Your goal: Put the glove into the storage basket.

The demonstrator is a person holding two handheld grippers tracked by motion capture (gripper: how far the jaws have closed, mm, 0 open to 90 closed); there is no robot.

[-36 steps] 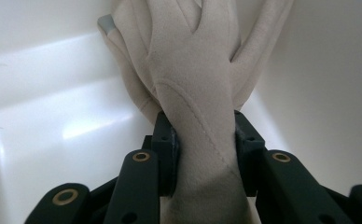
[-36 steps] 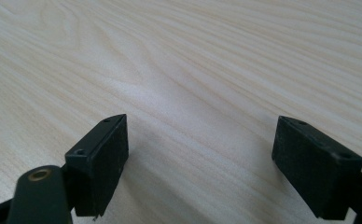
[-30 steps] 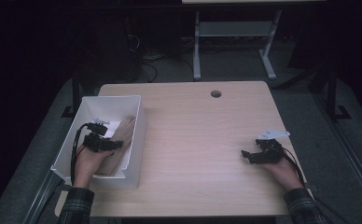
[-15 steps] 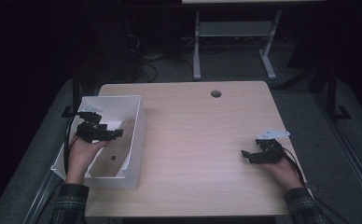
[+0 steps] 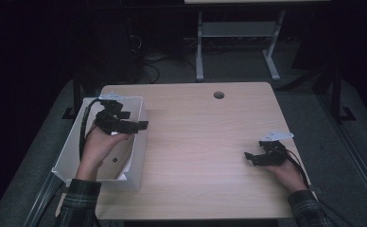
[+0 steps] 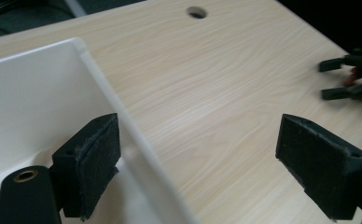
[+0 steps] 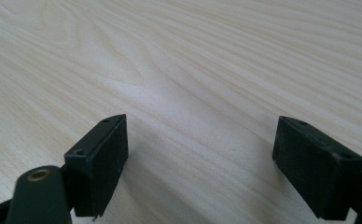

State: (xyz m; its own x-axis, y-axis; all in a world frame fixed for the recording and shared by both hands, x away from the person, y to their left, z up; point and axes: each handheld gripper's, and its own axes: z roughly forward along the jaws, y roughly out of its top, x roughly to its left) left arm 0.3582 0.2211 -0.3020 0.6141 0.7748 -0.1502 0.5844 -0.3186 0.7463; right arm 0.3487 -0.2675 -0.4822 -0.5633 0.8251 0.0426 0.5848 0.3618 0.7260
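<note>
A white open bin [image 5: 68,150] stands on the left part of the light wooden table [image 5: 210,142]. A hand holds my left gripper [image 5: 136,127] above the bin's right wall, pointing right. In the left gripper view this gripper [image 6: 202,135] is open, one jaw over the inside of the bin [image 6: 34,93] and the other over the table, with the wall's rim running between them untouched. My right gripper [image 5: 249,158] rests low near the table's right edge, pointing left. It is open [image 7: 202,135] over bare wood with nothing between its jaws.
A round cable hole [image 5: 218,95] sits near the table's far edge. Beyond the table are a metal stand [image 5: 238,47] and cables on the dark floor. The right gripper [image 6: 351,79] shows far off in the left gripper view.
My left gripper has lifted out of the bin and moved away from the person and to the right, now over the bin's right wall. The right gripper has stayed put.
</note>
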